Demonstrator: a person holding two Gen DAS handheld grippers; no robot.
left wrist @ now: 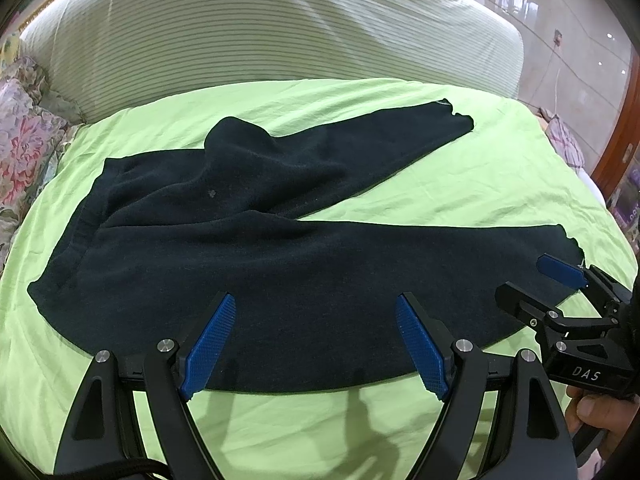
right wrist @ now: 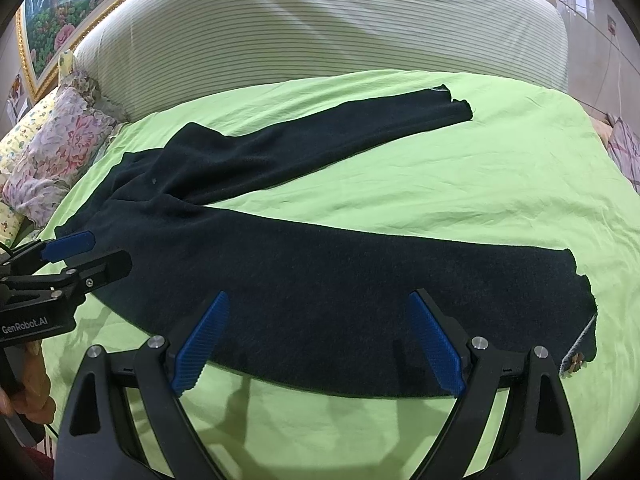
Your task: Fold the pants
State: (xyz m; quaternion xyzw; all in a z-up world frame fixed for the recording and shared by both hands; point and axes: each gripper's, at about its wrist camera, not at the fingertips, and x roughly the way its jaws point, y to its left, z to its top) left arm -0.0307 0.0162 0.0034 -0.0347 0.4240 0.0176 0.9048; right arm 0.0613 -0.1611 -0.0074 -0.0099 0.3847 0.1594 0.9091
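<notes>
Dark navy fleece pants (left wrist: 256, 240) lie spread flat on the green bedsheet (left wrist: 460, 184), waistband to the left, both legs running right and splayed apart. They also show in the right wrist view (right wrist: 320, 276). My left gripper (left wrist: 316, 340) is open and empty, hovering over the near leg by the near edge. My right gripper (right wrist: 320, 340) is open and empty over the near leg closer to its cuff (right wrist: 580, 312). The right gripper shows in the left wrist view (left wrist: 536, 284), and the left gripper in the right wrist view (right wrist: 96, 252), near the waistband.
A striped cream headboard (left wrist: 260, 32) rises behind the bed. Floral pillows (left wrist: 24, 144) lie at the left. A framed floral picture (right wrist: 52, 20) hangs at the upper left. Tiled floor and a wooden frame (left wrist: 624, 128) lie to the right.
</notes>
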